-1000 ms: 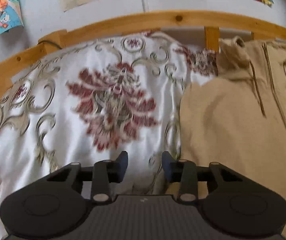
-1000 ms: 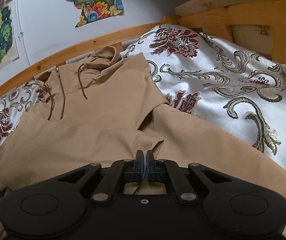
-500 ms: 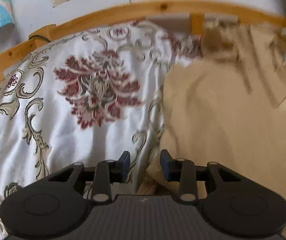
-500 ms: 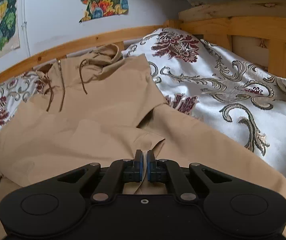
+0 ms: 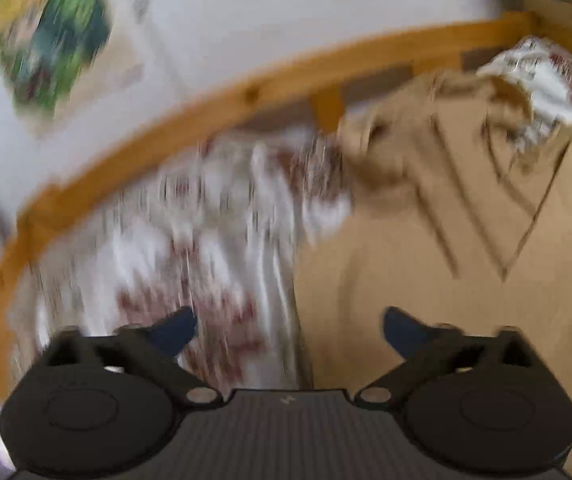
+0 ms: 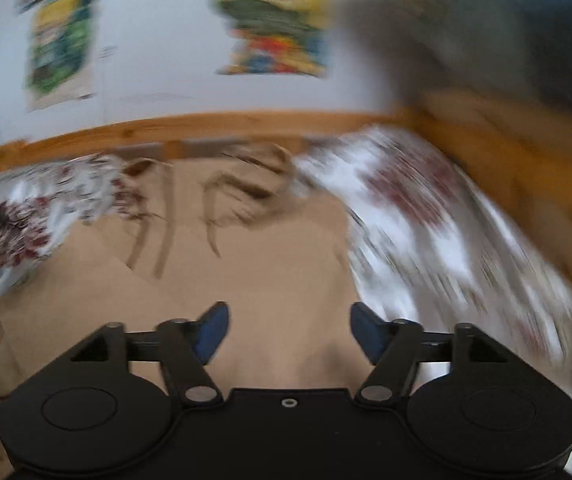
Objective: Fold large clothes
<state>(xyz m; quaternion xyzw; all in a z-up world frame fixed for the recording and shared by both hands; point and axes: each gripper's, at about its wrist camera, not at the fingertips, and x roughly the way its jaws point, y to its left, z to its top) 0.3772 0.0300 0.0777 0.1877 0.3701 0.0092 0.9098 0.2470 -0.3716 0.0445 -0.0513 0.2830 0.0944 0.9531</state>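
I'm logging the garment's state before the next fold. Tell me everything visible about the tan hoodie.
The tan hoodie lies spread flat on the floral bedspread, hood toward the wooden bed rail. It looks like soft plain cloth, with dark drawstrings and a zipper line near the neck. Motion blur hides finer detail. Neither open gripper holds it.

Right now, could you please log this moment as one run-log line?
left gripper: open, empty | right gripper: open, empty | tan zip-neck hoodie: flat on floral satin bedspread | views: motion-blurred

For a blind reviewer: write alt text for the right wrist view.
The right gripper, jaws wide open and empty, sits above a tan hoodie spread on a floral bedspread. The motion-blurred frame also shows a wooden bed rail.
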